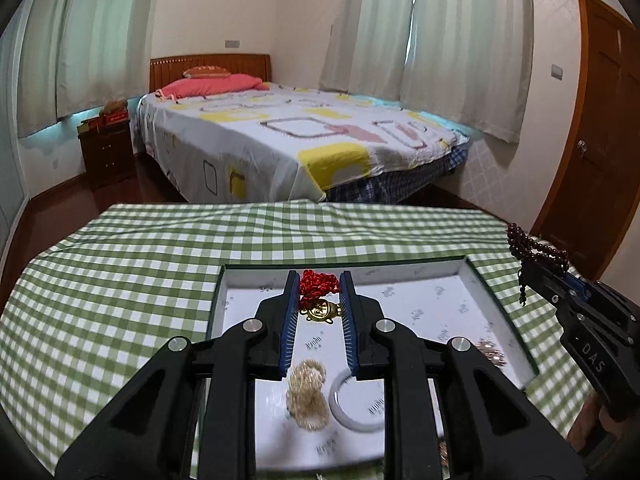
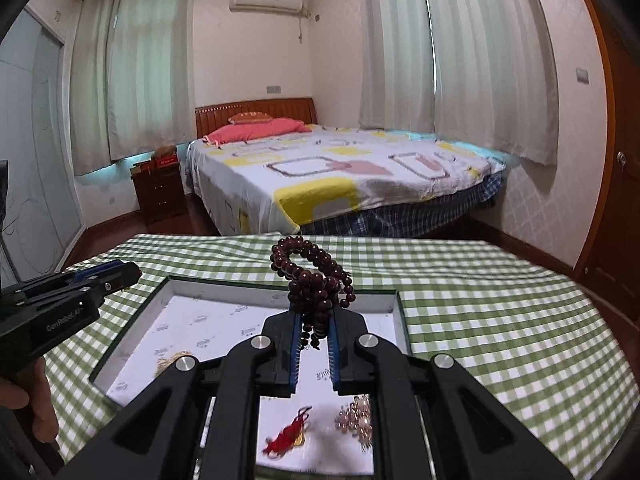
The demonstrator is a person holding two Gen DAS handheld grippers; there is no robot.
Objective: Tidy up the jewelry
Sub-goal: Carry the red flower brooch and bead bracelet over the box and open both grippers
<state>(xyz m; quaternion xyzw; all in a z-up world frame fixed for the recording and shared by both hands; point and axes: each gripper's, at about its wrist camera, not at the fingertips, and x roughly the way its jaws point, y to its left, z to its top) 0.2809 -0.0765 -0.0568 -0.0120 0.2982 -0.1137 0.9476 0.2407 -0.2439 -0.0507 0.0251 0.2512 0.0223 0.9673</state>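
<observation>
A shallow white tray (image 1: 492,300) with a dark rim lies on the green checked tablecloth (image 1: 120,280). My left gripper (image 1: 319,280) is shut on a red knotted charm (image 1: 318,283) with a gold turtle pendant (image 1: 320,311) hanging above the tray. My right gripper (image 2: 314,308) is shut on a dark red bead bracelet (image 2: 310,272), held above the tray (image 2: 132,320); it also shows in the left wrist view (image 1: 538,250). In the tray lie a pale bead bracelet (image 1: 308,394), a white bangle (image 1: 356,404) and a rose-gold piece (image 1: 490,352).
A bed (image 1: 300,140) with a patterned sheet stands behind the table, a dark nightstand (image 1: 106,152) to its left and a wooden door (image 1: 600,140) at the right. In the right wrist view a red tassel (image 2: 286,436) and a sparkly piece (image 2: 356,420) lie in the tray.
</observation>
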